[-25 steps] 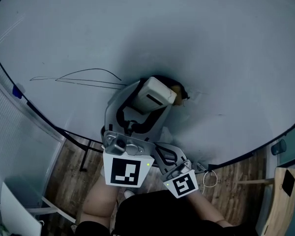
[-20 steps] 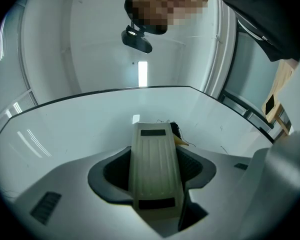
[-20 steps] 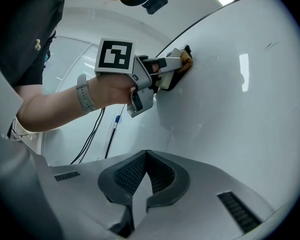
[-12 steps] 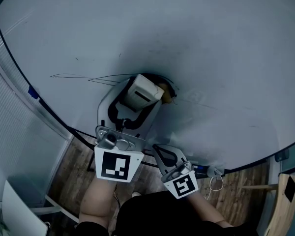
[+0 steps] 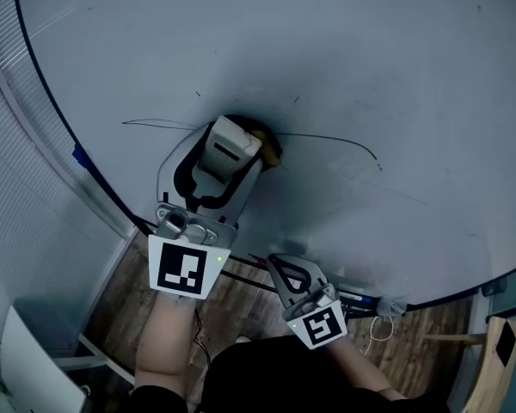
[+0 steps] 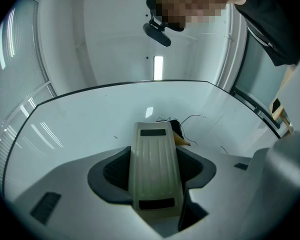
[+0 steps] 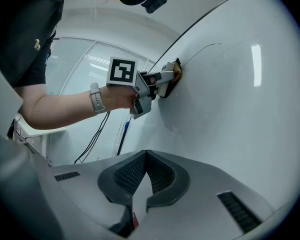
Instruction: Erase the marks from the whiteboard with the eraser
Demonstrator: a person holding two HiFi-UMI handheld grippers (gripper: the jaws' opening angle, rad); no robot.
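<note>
Cream plastic eraser (image 5: 232,144) clamped in the left gripper (image 6: 154,176), pressed against the whiteboard (image 5: 370,58).

Both jaws of the left gripper are closed on the eraser's long sides, its ribbed back facing the gripper's camera and its dark felt face with a tan edge set to the board. A thin black marker line (image 5: 327,138) runs from the eraser's right side and curves down, and a fainter line (image 5: 155,124) leads off to its left. The right gripper (image 7: 146,176) has its jaws drawn together with nothing between them; it is held lower, near the board's bottom edge and apart from the eraser. Wooden floor (image 5: 129,291) shows below the board.
</note>
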